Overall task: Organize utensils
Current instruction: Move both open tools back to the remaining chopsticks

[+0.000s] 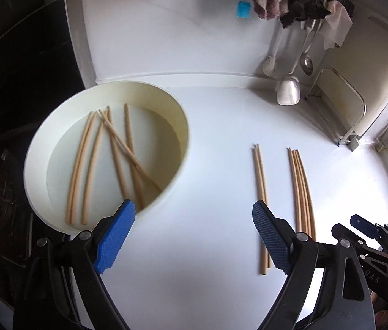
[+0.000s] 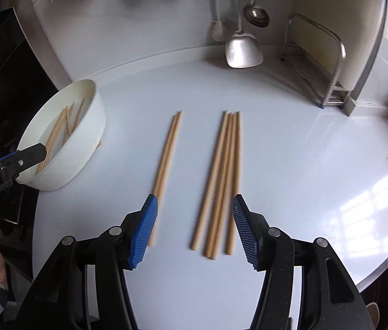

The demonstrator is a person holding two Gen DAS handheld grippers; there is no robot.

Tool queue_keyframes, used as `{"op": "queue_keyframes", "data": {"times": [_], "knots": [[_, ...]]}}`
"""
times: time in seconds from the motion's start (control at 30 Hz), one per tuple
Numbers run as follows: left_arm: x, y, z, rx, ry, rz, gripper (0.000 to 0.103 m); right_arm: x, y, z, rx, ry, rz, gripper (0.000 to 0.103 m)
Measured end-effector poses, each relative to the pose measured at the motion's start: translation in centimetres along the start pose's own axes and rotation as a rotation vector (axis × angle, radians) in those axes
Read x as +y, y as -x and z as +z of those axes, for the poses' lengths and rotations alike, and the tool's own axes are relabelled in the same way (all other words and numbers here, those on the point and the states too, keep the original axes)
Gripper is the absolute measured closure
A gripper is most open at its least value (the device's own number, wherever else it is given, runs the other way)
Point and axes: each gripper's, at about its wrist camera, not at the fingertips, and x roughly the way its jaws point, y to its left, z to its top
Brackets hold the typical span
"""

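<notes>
Both grippers hang over the white desk (image 2: 290, 165) with nothing held. The left gripper (image 1: 194, 236) stands wide open; the round white tub (image 1: 40, 165) holding loose chopsticks (image 1: 117, 154) sits just ahead of its left finger, and a pair of chopsticks (image 1: 260, 181) lies on the desk by its right finger. The right gripper (image 2: 192, 228) is open too, its jaws apart, with a bundle of four chopsticks (image 2: 221, 181) lying between and ahead of its fingers, untouched. A metal spatula (image 2: 242, 49) hangs well beyond.
</notes>
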Motion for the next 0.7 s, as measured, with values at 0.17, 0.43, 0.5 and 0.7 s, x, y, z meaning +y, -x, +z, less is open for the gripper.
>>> {"op": "queue_keyframes", "data": {"times": [0.17,0.43,0.5,0.7], "knots": [[-4.1,-1.3,-1.6,0.029,0.011,0.055,0.016,-5.2,-0.2,-1.1,-0.012,-0.001,0.003,0.045],[-6.6,-3.1,-2.8,0.04,0.038,0.102,0.015,-8.2,-2.3,-1.5,0.008,0.025,0.031,0.045],[-6.8,-3.6,-2.9,0.027,0.023,0.114,0.013,-8.1,-3.0,-1.6,0.006,0.024,0.038,0.045],[-6.6,-6.9,-3.5,0.037,0.0,0.107,0.012,-8.2,-5.4,-1.6,-0.018,-0.028,0.02,0.044]]}}
